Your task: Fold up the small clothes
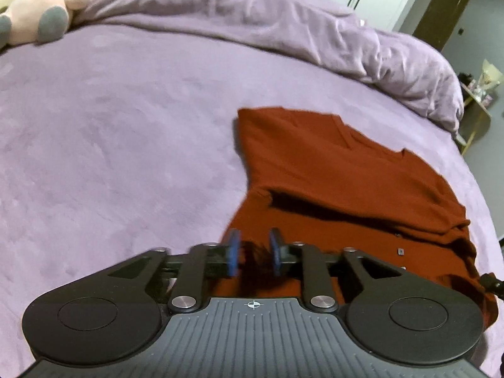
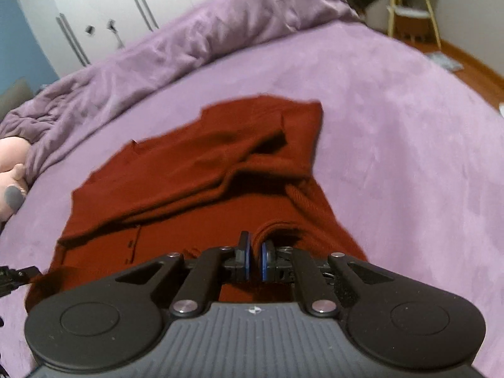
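Note:
A rust-red knit sweater [image 1: 330, 170] lies on the purple bed sheet [image 1: 110, 126], its upper part folded down over the lower with a dark shadow under the fold. My left gripper [image 1: 254, 236] hovers over the sweater's near left edge; its blue pads stand apart with a clear gap, and only cloth lying below shows through it. In the right wrist view the sweater [image 2: 195, 163] fills the middle. My right gripper [image 2: 255, 242] sits over its near right part, pads a narrow gap apart, a rolled cloth edge [image 2: 277, 225] just beyond the tips.
A bunched purple duvet [image 1: 252, 9] runs along the far side of the bed. A pink plush toy [image 1: 41, 9] lies at the far left. White wardrobe doors [image 2: 94, 6] stand behind; a gold-legged stand [image 2: 409, 9] and wooden floor [image 2: 472, 69] are off the bed's right.

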A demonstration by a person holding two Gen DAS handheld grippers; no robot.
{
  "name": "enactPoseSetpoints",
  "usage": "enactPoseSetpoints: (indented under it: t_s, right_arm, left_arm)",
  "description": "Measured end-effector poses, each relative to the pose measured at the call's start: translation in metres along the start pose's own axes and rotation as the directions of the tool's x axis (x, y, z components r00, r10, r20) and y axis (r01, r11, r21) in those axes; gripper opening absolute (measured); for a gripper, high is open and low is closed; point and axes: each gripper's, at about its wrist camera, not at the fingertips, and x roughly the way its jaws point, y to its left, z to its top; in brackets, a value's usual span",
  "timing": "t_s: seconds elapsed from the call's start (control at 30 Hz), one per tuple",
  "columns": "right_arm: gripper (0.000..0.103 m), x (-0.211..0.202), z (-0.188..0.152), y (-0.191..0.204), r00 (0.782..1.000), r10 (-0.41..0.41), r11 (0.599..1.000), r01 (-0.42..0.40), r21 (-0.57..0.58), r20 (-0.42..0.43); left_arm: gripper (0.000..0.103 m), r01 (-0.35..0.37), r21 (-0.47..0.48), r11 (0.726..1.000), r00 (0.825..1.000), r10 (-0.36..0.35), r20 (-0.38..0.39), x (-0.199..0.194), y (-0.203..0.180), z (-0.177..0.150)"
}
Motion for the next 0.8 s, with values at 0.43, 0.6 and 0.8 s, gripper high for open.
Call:
enactPoseSetpoints:
  t_s: [0.43,0.6,0.8]
  right_arm:
    - [0.042,0.005,-0.007,0.005,0.997,-0.073,0.939,0.074,-0.335,0.015]
    - [0.042,0.023,-0.007,0.003,0.998,-0.051,0.941,0.035,-0.336,-0.038]
    - [0.042,0.032,-0.004,-0.018,0.997,-0.012,0.978,-0.003,-0.209,-0.071]
  left_arm:
    - [0.044,0.062,0.131,0.989,0.996,-0.053,-0.073,0.023,-0.005,-0.011]
    - [0.054,0.087,0.167,0.982,0.994,-0.074,-0.084,0.023,-0.009,-0.010]
    - [0.056,0.143,0.235,0.961,0.987,-0.120,-0.111,0.027,-0.019,-0.013]
